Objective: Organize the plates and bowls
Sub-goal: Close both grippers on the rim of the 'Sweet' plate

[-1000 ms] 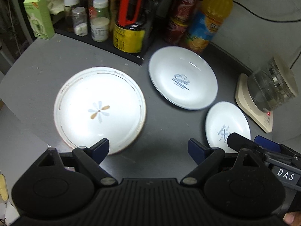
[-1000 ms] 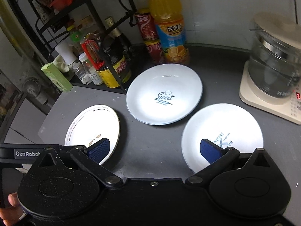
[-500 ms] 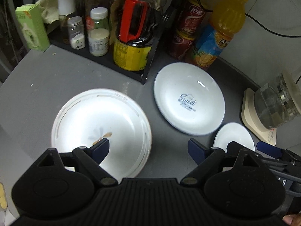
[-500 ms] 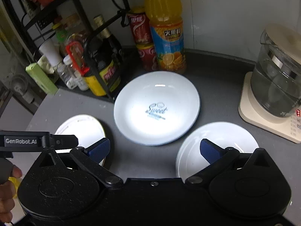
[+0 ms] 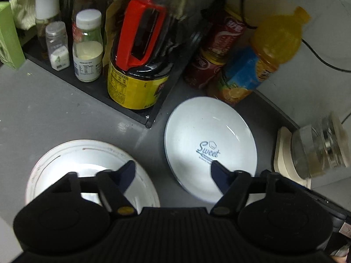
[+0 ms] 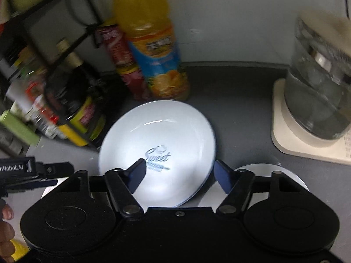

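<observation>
A white "Sweet" plate [image 5: 210,140] lies on the grey counter; it also shows in the right wrist view [image 6: 158,144]. A white plate with a brown rim line [image 5: 87,160] lies to its left, under my left finger. A smaller white plate [image 6: 258,175] lies at the right, mostly hidden behind my right gripper. My left gripper [image 5: 173,171] is open and empty, above the gap between the two plates. My right gripper [image 6: 178,173] is open and empty, over the near edge of the "Sweet" plate.
A black rack [image 5: 136,114] with a soy sauce jug [image 5: 140,65] and jars [image 5: 87,46] stands at the back left. An orange juice bottle [image 6: 151,43] and red cans [image 5: 210,54] stand behind the plates. A glass kettle on a cream base [image 6: 318,100] stands right.
Both grippers have moved forward toward the rack and the "Sweet" plate. The brown-rimmed plate and the small plate have slid under the grippers' bodies. Both grippers stay open.
</observation>
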Motion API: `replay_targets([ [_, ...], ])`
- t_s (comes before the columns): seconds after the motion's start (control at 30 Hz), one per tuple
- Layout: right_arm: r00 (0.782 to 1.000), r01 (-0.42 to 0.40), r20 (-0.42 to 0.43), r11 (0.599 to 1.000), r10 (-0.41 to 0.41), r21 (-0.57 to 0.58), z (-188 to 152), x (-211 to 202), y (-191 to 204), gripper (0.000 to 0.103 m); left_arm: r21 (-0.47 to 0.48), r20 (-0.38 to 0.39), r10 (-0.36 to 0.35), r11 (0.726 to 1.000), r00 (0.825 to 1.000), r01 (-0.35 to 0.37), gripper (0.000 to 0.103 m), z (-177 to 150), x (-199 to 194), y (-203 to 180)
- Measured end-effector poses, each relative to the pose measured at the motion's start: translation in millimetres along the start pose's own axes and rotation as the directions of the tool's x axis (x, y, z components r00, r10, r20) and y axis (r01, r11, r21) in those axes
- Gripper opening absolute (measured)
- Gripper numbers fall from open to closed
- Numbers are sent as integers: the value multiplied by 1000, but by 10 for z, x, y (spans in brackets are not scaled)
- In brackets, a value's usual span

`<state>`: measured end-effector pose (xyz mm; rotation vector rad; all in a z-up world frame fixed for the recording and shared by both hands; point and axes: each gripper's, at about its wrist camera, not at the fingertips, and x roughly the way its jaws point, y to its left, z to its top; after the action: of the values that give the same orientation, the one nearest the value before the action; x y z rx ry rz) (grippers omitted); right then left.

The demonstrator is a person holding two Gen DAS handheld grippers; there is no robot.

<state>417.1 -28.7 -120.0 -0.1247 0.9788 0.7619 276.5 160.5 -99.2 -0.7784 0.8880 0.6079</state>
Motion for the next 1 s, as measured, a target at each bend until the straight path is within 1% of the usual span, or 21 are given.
replay_targets([
  [0.03, 1000, 10, -2, 1000, -10, 15, 3, 45, -32, 59, -5, -3, -6, 1000, 1000, 6, 62, 29, 61, 22],
  [0.07, 1000, 22, -4, 999, -22, 28, 3, 88, -62, 57, -11, -9, -10, 1000, 1000, 10, 56, 52, 120, 42],
  [0.13, 1000, 31, -1, 998, -31, 56, -3, 160, -118, 50, -34, -23, -25, 999, 999, 24, 50, 92, 234, 99],
  [0.2, 999, 46, 1, 995, -46, 86, -9, 232, -163, 48, -49, -39, -40, 998, 998, 38, 42, 131, 352, 148],
  [0.23, 998, 54, 4, 993, -55, 101, -9, 272, -188, 47, -53, -49, -48, 998, 998, 45, 41, 151, 425, 168],
  [0.3, 998, 68, 8, 990, -69, 122, -1, 352, -223, 45, -68, -68, -57, 996, 996, 52, 33, 182, 532, 209],
  [0.37, 997, 82, 0, 988, -83, 133, 0, 441, -247, 42, -69, -86, -70, 996, 994, 64, 29, 214, 631, 223],
  [0.43, 995, 95, -10, 986, -95, 136, -11, 519, -257, 39, -59, -93, -81, 995, 992, 75, 27, 235, 714, 221],
  [0.5, 994, 113, -21, 984, -111, 140, -22, 577, -269, 39, -60, -103, -76, 996, 992, 70, 24, 253, 796, 222],
  [0.63, 993, 116, -30, 981, -112, 155, -36, 662, -301, 38, -66, -113, -91, 994, 989, 84, 22, 260, 928, 229],
  [0.67, 992, 125, -37, 980, -120, 156, -44, 689, -312, 36, -66, -120, -93, 994, 988, 86, 20, 264, 962, 229],
  [0.7, 991, 129, -44, 979, -124, 157, -49, 713, -321, 33, -69, -126, -97, 994, 987, 89, 18, 265, 998, 229],
  [0.87, 992, 113, -72, 979, -102, 167, -62, 816, -330, 25, -94, -152, -104, 992, 983, 90, 13, 253, 1145, 231],
  [1.0, 994, 90, -76, 977, -77, 192, -70, 869, -348, 25, -127, -165, -122, 987, 979, 101, 9, 221, 1216, 242],
])
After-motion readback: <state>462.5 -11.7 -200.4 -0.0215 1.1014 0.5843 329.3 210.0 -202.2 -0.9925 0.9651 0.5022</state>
